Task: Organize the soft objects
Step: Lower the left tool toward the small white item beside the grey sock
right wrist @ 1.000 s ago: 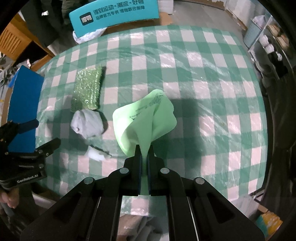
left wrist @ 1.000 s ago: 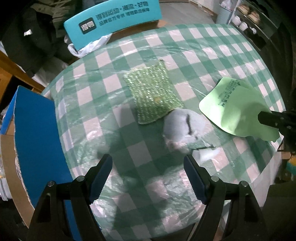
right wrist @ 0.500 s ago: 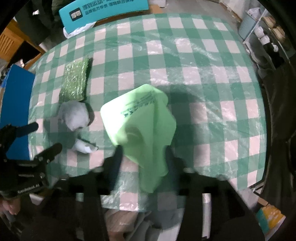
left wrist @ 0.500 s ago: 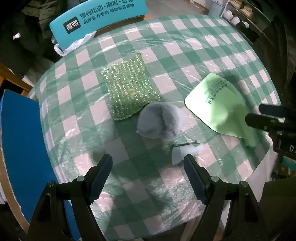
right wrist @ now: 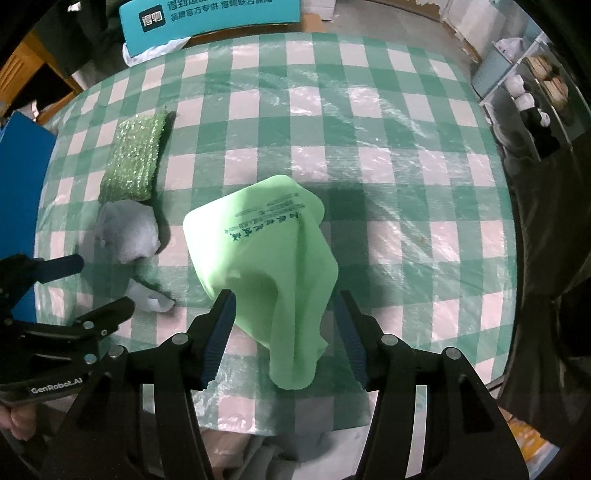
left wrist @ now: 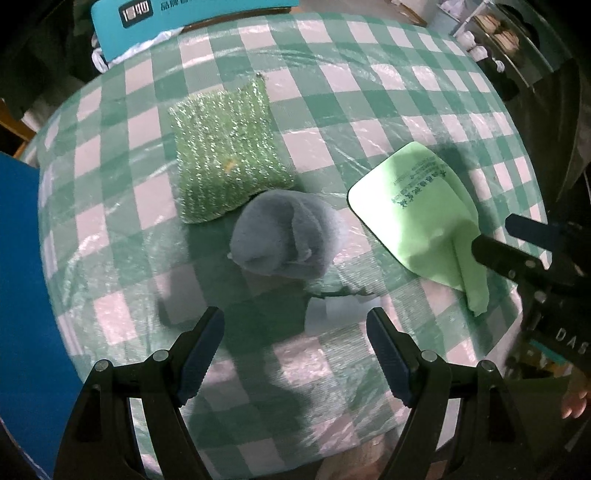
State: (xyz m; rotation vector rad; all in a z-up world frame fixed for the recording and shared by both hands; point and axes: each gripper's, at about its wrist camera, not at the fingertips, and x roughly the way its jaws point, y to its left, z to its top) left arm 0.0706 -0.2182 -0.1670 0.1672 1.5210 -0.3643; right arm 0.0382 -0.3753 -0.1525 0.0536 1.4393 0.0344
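Soft objects: three | left tongs [left wrist: 295, 343] released | right tongs [right wrist: 284, 328] released, cloth [right wrist: 266, 258] between

Round table under a green-and-white checked cloth with clear plastic film [right wrist: 369, 110] fills both frames, dimly lit with hard shadows. Teal chair back with white print [right wrist: 214, 14] at top, blue flat panel [left wrist: 22, 295] along left edge. Wire shelf rack holding small white items [right wrist: 528, 85] upper right; wooden furniture [right wrist: 22, 74] upper left.

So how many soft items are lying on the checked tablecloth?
3: green scrub pad far left, grey plush touching its near corner, light green cloth between the right gripper's open jaws.
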